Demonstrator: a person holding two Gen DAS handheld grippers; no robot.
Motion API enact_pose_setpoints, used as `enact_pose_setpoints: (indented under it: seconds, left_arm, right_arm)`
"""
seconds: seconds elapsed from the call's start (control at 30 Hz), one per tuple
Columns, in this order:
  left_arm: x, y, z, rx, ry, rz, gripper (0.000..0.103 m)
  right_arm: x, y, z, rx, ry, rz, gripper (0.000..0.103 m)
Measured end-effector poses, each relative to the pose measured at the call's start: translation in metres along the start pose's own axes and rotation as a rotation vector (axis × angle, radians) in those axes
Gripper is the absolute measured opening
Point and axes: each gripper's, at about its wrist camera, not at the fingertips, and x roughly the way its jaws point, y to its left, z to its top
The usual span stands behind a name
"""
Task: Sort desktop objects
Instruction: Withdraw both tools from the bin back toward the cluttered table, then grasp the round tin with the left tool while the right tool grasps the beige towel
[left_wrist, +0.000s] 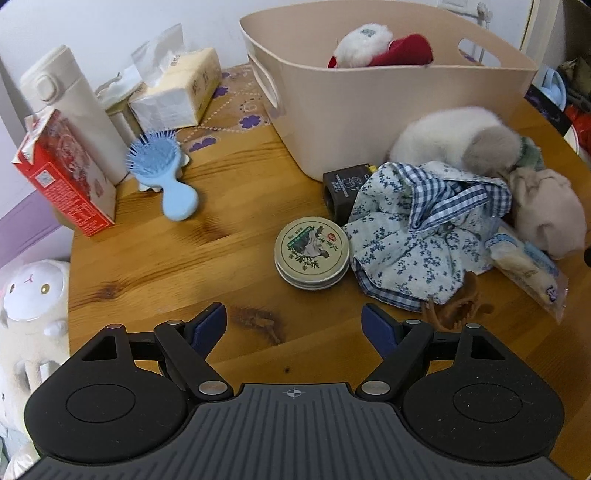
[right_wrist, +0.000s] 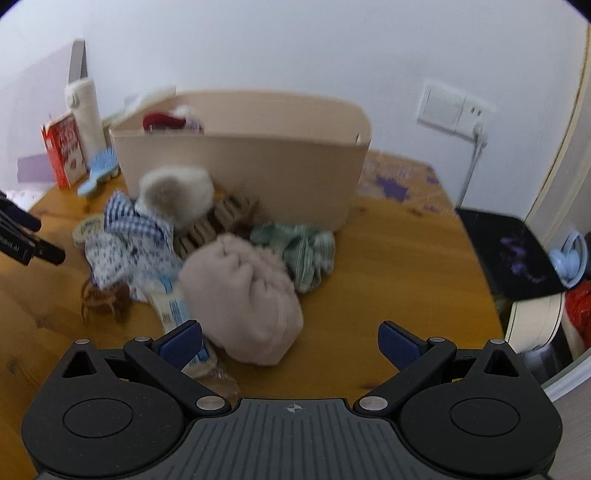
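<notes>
Empty wide-spread claw (right_wrist: 290, 341) near beige hat (right_wrist: 240, 299)

The table (left_wrist: 229, 236) is varnished wood, glossy, with knots. At its twelve o'clock the beige tub (left_wrist: 369, 110) is smooth matt plastic. The round tin (left_wrist: 312, 251) is printed metal; at its three o'clock lies soft floral cotton cloth (left_wrist: 417, 240). The blue hairbrush (left_wrist: 170, 177) is smooth plastic, the red carton (left_wrist: 62, 177) glossy paperboard
</notes>
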Motion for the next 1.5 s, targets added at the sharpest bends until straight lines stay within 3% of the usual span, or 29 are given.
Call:
enact_pose_setpoints:
  seconds: [0.33, 0.67, 0.77, 0.97, 1.1, 1.5]
  left_arm:
    - [0.033, 0.001, 0.015, -0.004, 0.02, 0.016, 0.082]
    - [0.046, 0.006, 0.026, -0.023, -0.022, -0.023, 0.081]
    - [0.049, 0.007, 0.029, -0.024, -0.035, -0.037, 0.079]
    - [0.049, 0.009, 0.03, -0.042, -0.058, -0.086, 0.058]
    - [0.048, 0.007, 0.032, -0.033, -0.063, -0.093, 0.056]
    - [0.038, 0.005, 0.023, -0.037, -0.036, -0.095, 0.055]
  right_arm:
    - [0.035, 0.004, 0.008, -0.051, 0.074, 0.04, 0.103]
    - [0.058, 0.001, 0.018, -0.019, 0.082, 0.077, 0.098]
    - [0.061, -0.002, 0.02, 0.002, 0.081, 0.097, 0.086]
    - [0.066, -0.005, 0.02, 0.027, 0.1, 0.118, 0.056]
    - [0.063, -0.007, 0.019, 0.037, 0.09, 0.13, 0.042]
    - [0.054, -0.007, 0.016, 0.006, 0.097, 0.163, 0.028]
